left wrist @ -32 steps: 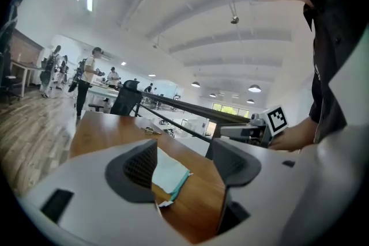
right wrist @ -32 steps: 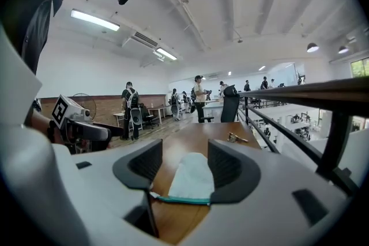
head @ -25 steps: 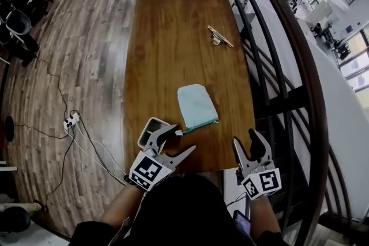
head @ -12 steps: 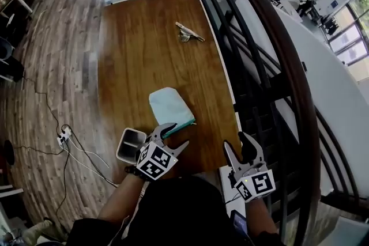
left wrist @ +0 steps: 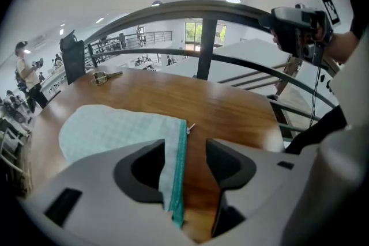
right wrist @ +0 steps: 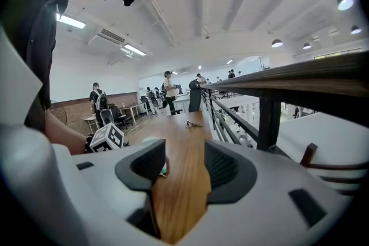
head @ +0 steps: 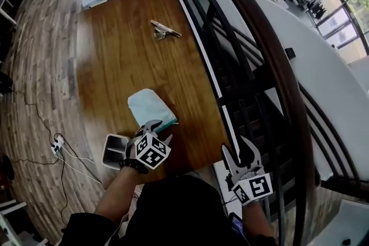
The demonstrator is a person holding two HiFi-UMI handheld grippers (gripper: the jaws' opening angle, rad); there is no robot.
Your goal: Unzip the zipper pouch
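left gripper view: left tool (left wrist: 185, 151), jaws just closing but apart, straddles zipper pouch (left wrist: 115, 127).

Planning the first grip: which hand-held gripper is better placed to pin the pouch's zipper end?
Left. The left hand-held gripper straddles the zipper end of the pouch, jaws just closing, not yet pressing. The right hand-held gripper, jaws also closing, empty, hangs off the table edge.

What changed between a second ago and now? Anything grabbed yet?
The left gripper came forward and down from the near edge of the table onto the pouch. Its jaws have just been closing around the zipper edge but do not pinch it yet. The right gripper stays off the table's near right corner, jaws closing slightly with nothing between them. The pouch is still zipped and in place, the keys untouched.
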